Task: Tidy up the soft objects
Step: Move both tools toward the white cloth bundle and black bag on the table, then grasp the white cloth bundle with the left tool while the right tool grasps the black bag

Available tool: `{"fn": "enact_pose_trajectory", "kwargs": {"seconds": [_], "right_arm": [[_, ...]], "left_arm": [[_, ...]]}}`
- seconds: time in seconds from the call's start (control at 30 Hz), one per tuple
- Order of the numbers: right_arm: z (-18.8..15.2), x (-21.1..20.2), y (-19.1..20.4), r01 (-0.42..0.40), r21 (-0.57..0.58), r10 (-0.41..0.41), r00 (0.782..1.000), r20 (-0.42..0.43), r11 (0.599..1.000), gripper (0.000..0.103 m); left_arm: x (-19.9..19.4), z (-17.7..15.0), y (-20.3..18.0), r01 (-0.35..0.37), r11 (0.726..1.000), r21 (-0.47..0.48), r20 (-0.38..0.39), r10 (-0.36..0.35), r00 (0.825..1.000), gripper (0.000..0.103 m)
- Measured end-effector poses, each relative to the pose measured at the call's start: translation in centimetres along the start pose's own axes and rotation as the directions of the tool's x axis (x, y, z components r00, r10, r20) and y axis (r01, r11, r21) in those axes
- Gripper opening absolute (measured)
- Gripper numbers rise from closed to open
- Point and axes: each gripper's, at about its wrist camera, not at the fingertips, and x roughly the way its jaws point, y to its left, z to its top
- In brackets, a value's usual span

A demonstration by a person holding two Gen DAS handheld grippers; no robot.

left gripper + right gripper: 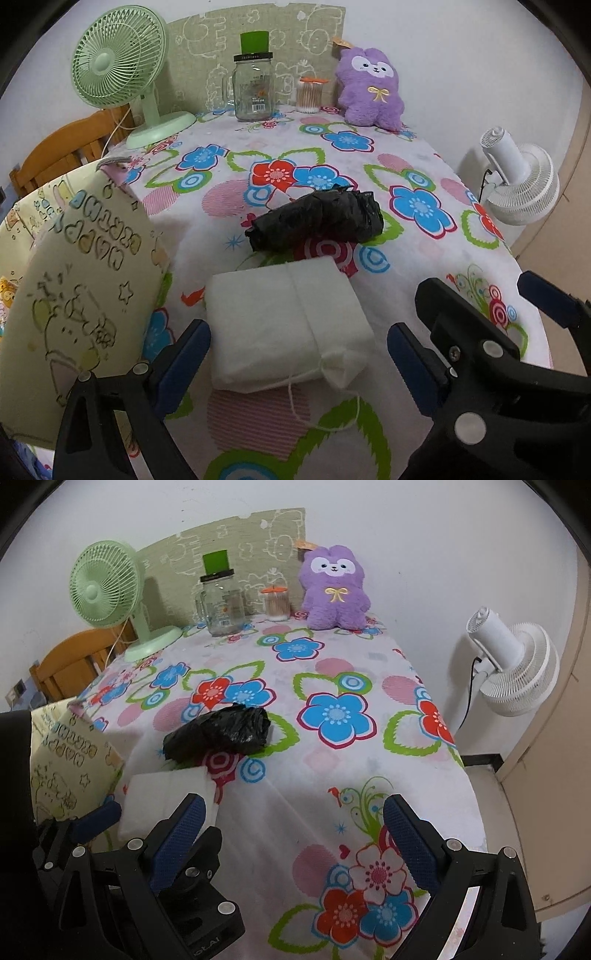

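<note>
A white folded cloth bundle tied with string point(288, 325) lies on the flowered tablecloth, between the open fingers of my left gripper point(299, 354); it also shows in the right wrist view point(166, 797). A crumpled black plastic bag point(317, 219) point(221, 734) lies just beyond it. A purple plush toy point(369, 92) point(334, 589) sits upright at the table's far edge. A pale yellow fabric bag with cartoon print point(74, 295) point(70, 760) stands at the left. My right gripper point(295, 834) is open and empty over bare tablecloth, to the right of the white bundle.
At the back stand a green desk fan point(118, 77), a glass jar with a green lid point(253, 88) and a cotton swab pot point(310, 94). A white floor fan point(517, 664) stands beyond the table's right edge point(458, 753). A wooden chair point(62, 147) is at the left.
</note>
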Motion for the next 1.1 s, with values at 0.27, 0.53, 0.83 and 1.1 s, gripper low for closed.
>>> {"fn": "enact_pose_trajectory", "kwargs": {"seconds": [0.27,0.53,0.83,1.1], "right_arm": [[0.6,1.7,-0.4,-0.003,0.004,0.003,1.0,-0.025,1.0,0.099],[0.6,2.6,-0.4,-0.021,0.008,0.021,0.999,-0.044,1.0,0.099],[0.7,2.5,0.0,-0.04,-0.002,0.04,0.998,-0.039,0.999,0.099],[1.2,2.2,1.0,-0.053,-0.051,0.051,0.998,-0.026,0.997,0.099]], "left_arm": [[1.6,0.5,-0.1,-0.022,1.0,-0.013,-0.04,0.022,0.999,0.097],[2.1,0.5,-0.1,-0.017,1.0,-0.012,-0.074,0.016,0.997,0.097],[1.8,0.5,0.2,-0.008,1.0,0.0,-0.065,0.008,0.998,0.084],[1.2,0.7,0.8,-0.047,0.999,-0.008,-0.04,0.046,0.998,0.082]]}}
